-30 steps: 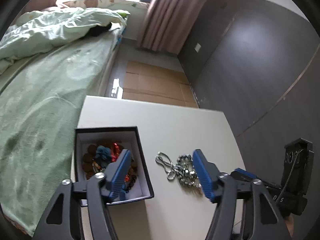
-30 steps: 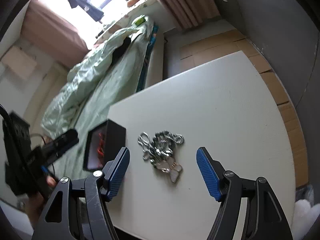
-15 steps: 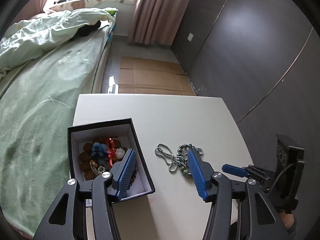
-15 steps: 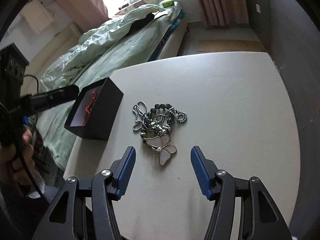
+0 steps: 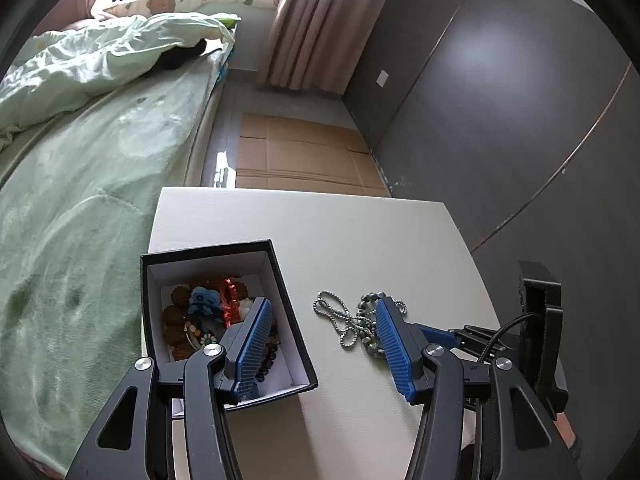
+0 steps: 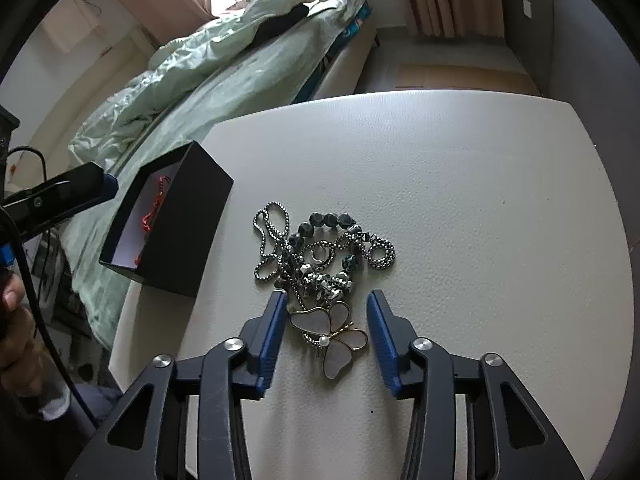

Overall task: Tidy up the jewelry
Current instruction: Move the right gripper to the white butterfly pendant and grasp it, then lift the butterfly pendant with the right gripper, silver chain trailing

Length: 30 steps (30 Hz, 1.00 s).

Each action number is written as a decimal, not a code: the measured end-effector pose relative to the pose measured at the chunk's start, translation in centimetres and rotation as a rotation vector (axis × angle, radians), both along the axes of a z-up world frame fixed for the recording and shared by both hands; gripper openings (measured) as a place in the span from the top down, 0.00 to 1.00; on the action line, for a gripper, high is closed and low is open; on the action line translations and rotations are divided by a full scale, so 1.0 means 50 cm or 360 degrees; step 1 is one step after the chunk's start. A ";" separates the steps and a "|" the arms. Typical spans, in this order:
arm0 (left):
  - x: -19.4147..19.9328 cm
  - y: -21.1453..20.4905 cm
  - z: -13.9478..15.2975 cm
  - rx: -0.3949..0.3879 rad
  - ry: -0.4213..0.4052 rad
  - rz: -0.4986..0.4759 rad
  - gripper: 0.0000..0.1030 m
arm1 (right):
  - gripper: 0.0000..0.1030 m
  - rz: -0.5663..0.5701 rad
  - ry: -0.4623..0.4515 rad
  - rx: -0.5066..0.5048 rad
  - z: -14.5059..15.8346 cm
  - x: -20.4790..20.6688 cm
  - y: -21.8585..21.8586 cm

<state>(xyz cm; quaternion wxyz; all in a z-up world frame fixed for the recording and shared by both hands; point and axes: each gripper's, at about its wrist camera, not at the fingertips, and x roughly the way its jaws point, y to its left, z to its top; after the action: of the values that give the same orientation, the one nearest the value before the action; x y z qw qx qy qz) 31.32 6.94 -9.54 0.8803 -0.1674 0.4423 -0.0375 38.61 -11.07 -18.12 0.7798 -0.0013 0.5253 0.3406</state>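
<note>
A tangle of silver chains and dark bead necklaces (image 6: 316, 246) lies on the white table (image 6: 480, 200), with a butterfly pendant (image 6: 334, 336) at its near end. My right gripper (image 6: 326, 320) is open, low over the table, its fingers on either side of the butterfly. A black box (image 5: 224, 320) with a white inside holds several pieces of jewelry; it also shows in the right wrist view (image 6: 172, 224). My left gripper (image 5: 320, 332) is open and empty, above the gap between box and necklaces (image 5: 356, 320).
A bed with green bedding (image 5: 80, 152) runs along the table's left side. A dark wall (image 5: 500, 100) stands to the right. Cardboard (image 5: 296, 156) lies on the floor beyond the table. The box sits at the table's left edge.
My right gripper has moved forward and down, and its fingers now straddle the butterfly pendant and stand closer together. My left gripper has drawn back and up slightly.
</note>
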 end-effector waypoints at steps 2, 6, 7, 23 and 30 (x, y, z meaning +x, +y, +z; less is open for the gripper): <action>-0.001 0.003 0.000 -0.0008 0.0000 0.0003 0.46 | 0.62 0.0002 0.0002 -0.0014 0.000 0.000 0.001; -0.002 0.004 0.001 -0.0013 -0.0001 0.0001 0.46 | 0.67 0.0026 -0.0033 -0.0071 0.001 -0.011 0.008; -0.003 0.003 0.001 -0.0014 -0.0002 -0.0001 0.46 | 0.67 0.0030 -0.0049 -0.0091 0.002 -0.014 0.010; 0.011 -0.027 -0.008 0.0001 0.0016 -0.0037 0.46 | 0.69 -0.0310 -0.0268 0.0095 0.094 -0.012 -0.108; 0.024 -0.052 -0.022 0.0029 0.0038 -0.0091 0.46 | 0.69 -0.0372 -0.0181 0.0355 0.112 -0.004 -0.151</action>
<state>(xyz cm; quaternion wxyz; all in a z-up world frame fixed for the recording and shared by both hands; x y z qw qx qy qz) 32.50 4.36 -10.66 0.8751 -0.1470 0.4576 -0.0565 38.40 -18.62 -12.53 0.8378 0.1271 0.4359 0.3031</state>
